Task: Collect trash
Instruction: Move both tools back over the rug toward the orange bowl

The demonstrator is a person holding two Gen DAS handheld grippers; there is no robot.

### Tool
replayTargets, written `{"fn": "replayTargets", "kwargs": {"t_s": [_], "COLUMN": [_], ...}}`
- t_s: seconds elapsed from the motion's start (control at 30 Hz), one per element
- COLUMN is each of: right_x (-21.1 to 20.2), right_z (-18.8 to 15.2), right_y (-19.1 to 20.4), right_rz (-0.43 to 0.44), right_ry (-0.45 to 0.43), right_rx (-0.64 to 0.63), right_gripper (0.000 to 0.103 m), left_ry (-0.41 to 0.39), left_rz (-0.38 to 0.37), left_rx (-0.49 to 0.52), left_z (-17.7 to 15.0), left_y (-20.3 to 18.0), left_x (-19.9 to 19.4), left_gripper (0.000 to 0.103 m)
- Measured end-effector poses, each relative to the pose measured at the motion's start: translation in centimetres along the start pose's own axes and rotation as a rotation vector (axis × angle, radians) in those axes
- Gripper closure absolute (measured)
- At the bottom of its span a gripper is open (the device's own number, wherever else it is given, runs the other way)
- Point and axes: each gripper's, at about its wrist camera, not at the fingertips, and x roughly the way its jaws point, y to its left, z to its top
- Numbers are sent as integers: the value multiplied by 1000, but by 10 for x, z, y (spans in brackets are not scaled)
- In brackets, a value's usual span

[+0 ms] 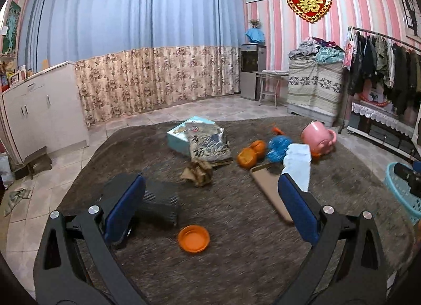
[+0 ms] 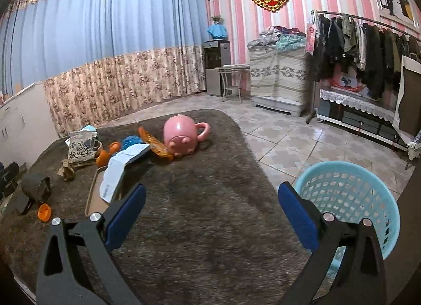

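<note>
Trash lies scattered on a brown shaggy rug: a crumpled brown paper wad, orange peels, a blue mesh ball, a white paper slip and a small orange lid. My left gripper hangs open above the rug, just short of the wad, holding nothing. In the right wrist view the light blue mesh basket stands on the tiles at the rug's right edge. My right gripper is open over bare rug, its right finger in front of the basket.
A pink mug lies on its side beside an orange comb. A tan tray, a black box, a teal box and a printed bag share the rug. White cabinet left, clothes rack right.
</note>
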Motion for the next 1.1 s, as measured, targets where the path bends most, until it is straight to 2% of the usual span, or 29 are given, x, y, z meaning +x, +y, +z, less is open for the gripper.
{"fn": "replayTargets", "kwargs": {"t_s": [0.4,0.67,0.93,1.0,1.1], "right_x": [9,18,29,31,35], "right_z": [-5,-9,-14,-16,-17], "right_y": [20,26,39,43,50], "right_rz": [3,4,4,6,7], "right_ry": [24,42,73,82,91], "right_rx": [-57,-68,-99,-107,-124], "right_gripper": [5,5,5,5,5], "left_ry": [43,128,233,271,323], "left_rz": [30,32,-4,-8,-42], "left_rx": [-30,-54,-61,-63,-56], "left_z": [-21,-47,-64,-65,-64], "left_y": [23,39,34,33,30], "left_x": [6,21,56,69,84], "left_gripper": [5,5,6,8,22]}}
